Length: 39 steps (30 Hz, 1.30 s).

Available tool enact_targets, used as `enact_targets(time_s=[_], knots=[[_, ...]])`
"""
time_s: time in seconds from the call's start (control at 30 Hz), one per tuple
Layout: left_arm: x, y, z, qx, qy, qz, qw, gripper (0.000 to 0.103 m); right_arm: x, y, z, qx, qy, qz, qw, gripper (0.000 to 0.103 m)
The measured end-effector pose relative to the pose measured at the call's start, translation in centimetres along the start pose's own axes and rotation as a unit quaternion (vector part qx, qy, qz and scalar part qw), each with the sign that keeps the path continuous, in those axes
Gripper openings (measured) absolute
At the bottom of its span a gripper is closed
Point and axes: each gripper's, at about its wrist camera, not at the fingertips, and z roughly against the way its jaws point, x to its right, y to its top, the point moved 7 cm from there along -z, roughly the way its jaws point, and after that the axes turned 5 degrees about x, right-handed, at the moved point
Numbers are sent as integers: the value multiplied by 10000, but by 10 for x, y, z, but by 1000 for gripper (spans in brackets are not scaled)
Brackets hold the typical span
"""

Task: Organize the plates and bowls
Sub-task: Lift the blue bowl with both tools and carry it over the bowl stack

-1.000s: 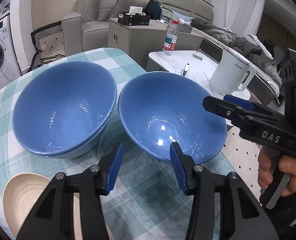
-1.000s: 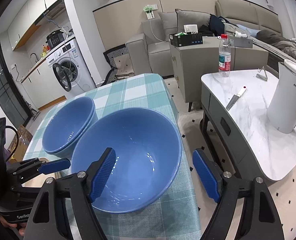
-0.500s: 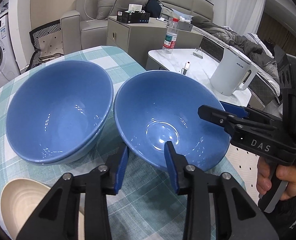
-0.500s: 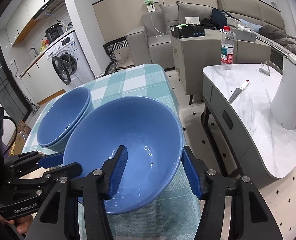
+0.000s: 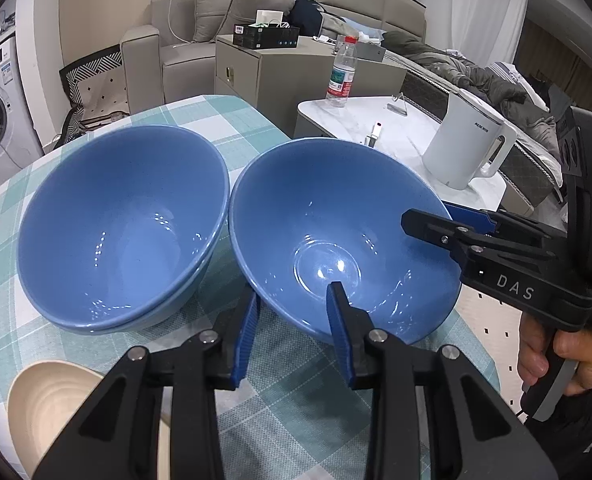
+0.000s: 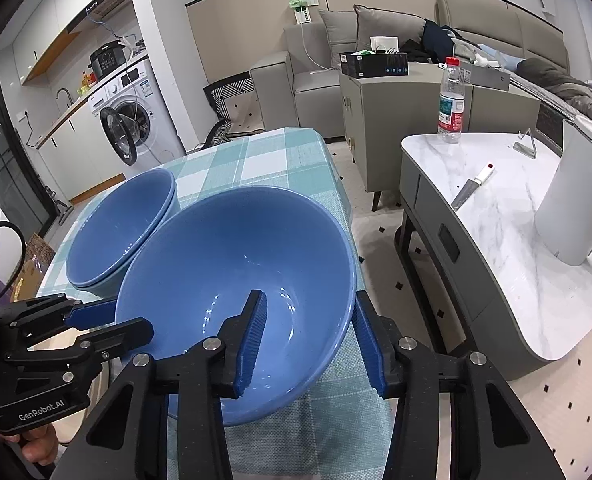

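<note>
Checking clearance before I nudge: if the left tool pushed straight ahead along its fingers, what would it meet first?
The single blue bowl: the left tool already straddles its near rim, one finger inside, one outside.

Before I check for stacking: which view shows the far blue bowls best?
The left wrist view: the stacked blue bowls fill its left half, a second rim visible underneath. The right wrist view shows them smaller, partly hidden behind the nearer bowl.

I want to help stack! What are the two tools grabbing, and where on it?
Both straddle the near blue bowl's rim, one finger inside, one outside: left tool on its near edge, right tool, jaws closing, on the opposite side.
</note>
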Motion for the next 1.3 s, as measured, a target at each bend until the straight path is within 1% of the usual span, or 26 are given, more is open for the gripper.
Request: enact_targets(time_s=[0.57,1.03,1.3], knots=[[6,2,8,76,-26,-94,9999,33,5,6,14,167,-27,-71,9998,46],[18,15,22,305,-67,-224,9993,33,10,16,39,490,-95,-161,9986,46],[18,22,33,466,-62,-265,9985,33,4,23,59,745,15,-220,9970,46]])
